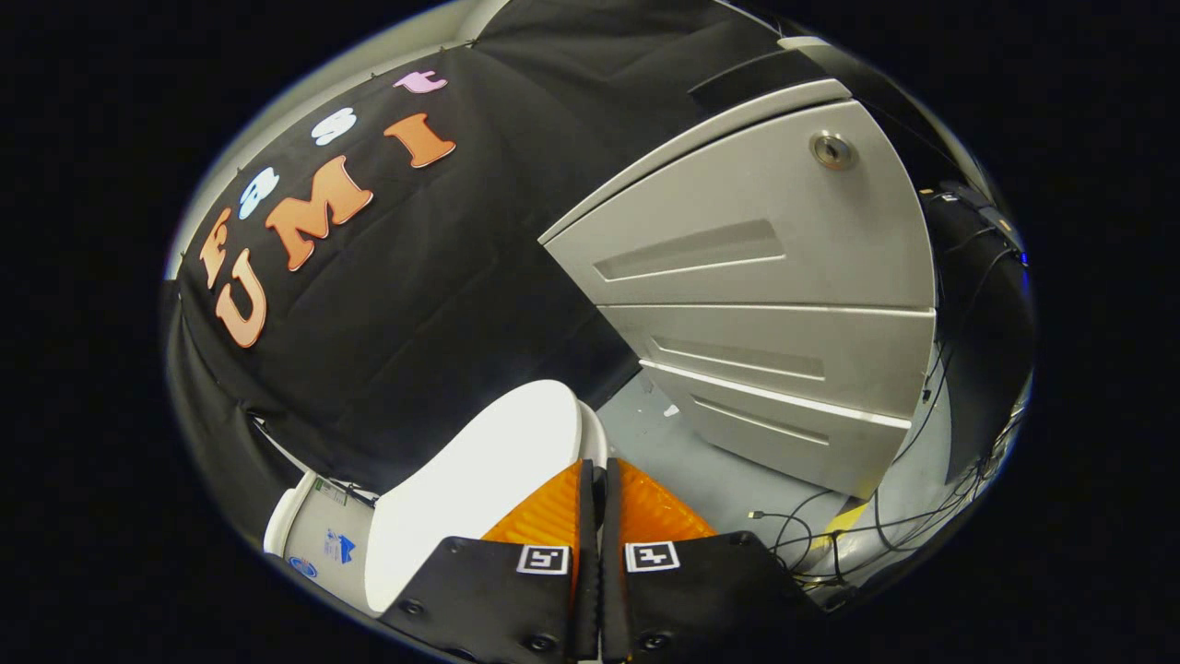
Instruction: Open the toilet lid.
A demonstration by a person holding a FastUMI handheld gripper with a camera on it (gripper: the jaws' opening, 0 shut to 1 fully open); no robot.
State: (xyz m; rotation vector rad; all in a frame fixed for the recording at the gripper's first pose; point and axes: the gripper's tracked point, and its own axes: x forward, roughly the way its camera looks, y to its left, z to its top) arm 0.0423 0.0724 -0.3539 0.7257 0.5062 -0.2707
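Claw (595, 470) fingers pressed together at toilet lid (479, 480) edge; drawer cabinet (774, 304), floor cables (830, 526) beyond.

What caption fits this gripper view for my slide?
The tool, fingers closed together, sits beside the white toilet lid, with a grey drawer cabinet beyond.

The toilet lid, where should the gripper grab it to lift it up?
Best at the lid's thin rounded front rim, just by the fingertips, coming from the floor side. That edge sticks out free, farthest from the tank, so it should swing easiest. The gripper looks shut, its fingers touching beside the rim, so open it first.
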